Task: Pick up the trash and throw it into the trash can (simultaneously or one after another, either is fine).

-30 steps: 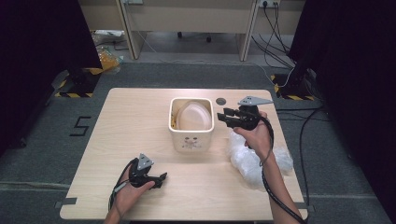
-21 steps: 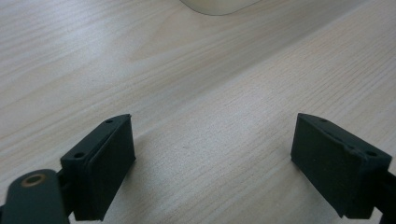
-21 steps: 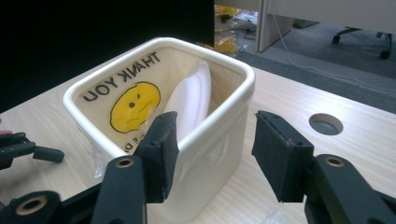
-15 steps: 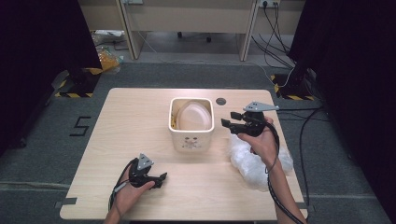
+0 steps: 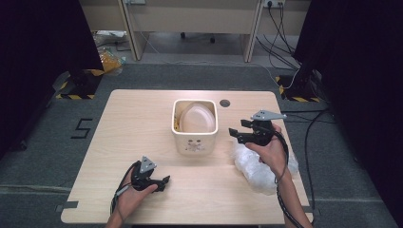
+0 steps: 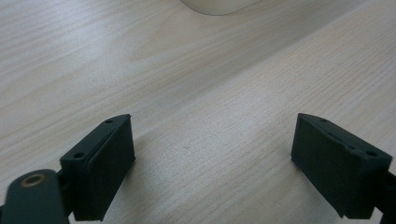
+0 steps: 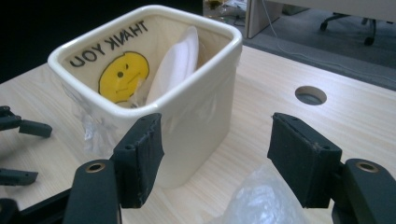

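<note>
A cream square bin [image 5: 195, 137] lined with a thin plastic bag stands mid-table, with a white curved foam piece [image 5: 195, 118] leaning inside. In the right gripper view the bin [image 7: 201, 116] shows a yellow smiley and "THANK YOU" on its liner, around the white piece [image 7: 175, 65]. My right gripper [image 5: 237, 129] hovers just right of the bin. Its jaws have just been opening and now stand apart with nothing between them [image 7: 215, 154]. My left gripper [image 5: 164, 183] rests on the table near the front edge, open over bare wood [image 6: 212, 158].
A crumpled heap of clear plastic [image 5: 256, 166] lies on the table under my right hand, and its edge [image 7: 261, 200] shows below the right jaws. A round cable hole [image 5: 225, 102] sits behind the bin. Cables and desk legs are on the floor beyond.
My right gripper has drawn back from the bin's right rim, toward the near side and lower, and its jaws stand wider apart. The left gripper has not moved.
</note>
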Available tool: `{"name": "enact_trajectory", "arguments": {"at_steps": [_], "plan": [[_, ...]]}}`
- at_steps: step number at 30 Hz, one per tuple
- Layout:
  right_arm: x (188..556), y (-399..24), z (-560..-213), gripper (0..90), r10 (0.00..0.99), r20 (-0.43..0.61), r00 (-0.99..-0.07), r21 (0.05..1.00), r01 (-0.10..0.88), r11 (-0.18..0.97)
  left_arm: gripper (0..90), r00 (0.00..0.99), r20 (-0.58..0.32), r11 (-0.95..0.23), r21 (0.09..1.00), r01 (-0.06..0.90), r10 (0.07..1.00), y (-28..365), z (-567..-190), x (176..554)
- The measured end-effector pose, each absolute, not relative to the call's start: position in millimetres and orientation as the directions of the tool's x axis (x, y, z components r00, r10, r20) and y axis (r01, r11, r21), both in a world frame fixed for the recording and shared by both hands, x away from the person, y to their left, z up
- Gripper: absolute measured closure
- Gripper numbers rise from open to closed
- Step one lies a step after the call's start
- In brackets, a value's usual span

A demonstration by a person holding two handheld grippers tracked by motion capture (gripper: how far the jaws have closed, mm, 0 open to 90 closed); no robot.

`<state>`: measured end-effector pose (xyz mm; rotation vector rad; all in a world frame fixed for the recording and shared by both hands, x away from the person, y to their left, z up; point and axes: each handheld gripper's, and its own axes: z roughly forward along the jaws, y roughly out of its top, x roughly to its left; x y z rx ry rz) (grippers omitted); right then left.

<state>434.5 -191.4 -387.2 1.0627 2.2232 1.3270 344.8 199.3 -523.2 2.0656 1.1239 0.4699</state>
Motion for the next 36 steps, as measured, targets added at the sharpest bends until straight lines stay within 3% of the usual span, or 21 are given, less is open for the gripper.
{"name": "enact_trajectory", "arguments": {"at_steps": [23, 36], "plan": [[398, -218, -423, 33.5, 0.772, 0.119, -0.624, 0.854, 0.461, 0.242, 12.0, 0.550, -0.024, -0.355, 0.741, 0.570, 0.834, 199, -523, 345], [385, -234, -443, 32.4, 0.793, 0.104, -0.600, 0.816, 0.508, 0.277, 12.0, 0.550, -0.024, -0.354, 0.742, 0.569, 0.835, 199, -523, 345]]}}
